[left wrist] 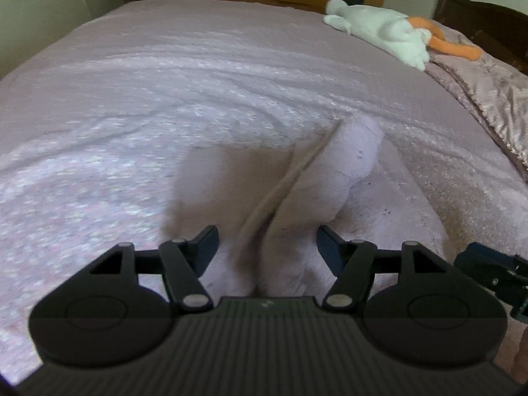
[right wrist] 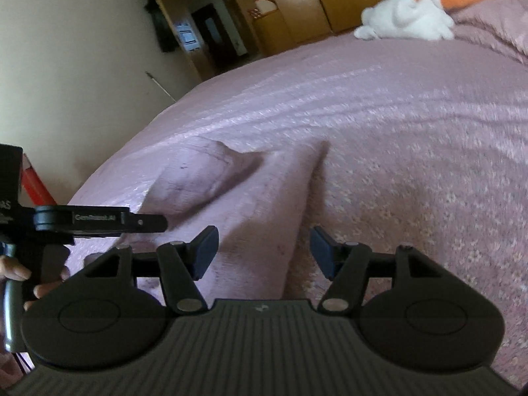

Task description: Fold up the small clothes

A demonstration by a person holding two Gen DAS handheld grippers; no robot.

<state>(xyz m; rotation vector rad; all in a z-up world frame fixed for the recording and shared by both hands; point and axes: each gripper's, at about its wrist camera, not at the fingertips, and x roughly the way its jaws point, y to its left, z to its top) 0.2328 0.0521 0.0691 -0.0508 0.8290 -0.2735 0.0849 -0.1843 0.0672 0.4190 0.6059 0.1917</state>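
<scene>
Pink fleece garment [left wrist: 310, 178] lies low in the middle of both wrist views, on a mauve bedspread [left wrist: 165, 99] almost the same colour, so we can hardly separate its edges. In the left wrist view our left gripper [left wrist: 267, 247] has its fingers wide apart with the soft cloth bunched between them; we cannot tell if a pad touches it. A pale, blurred fold edge runs diagonally across the garment. In the right wrist view our right gripper [right wrist: 264, 250] is also spread wide over a raised ridge of the cloth. At the upper right of the frame lies a white plush toy [left wrist: 379, 29] with orange parts, well apart. A wooden wardrobe [right wrist: 330, 3] stands behind the bed. The bedspread looks woven, with shiny ribs.
</scene>
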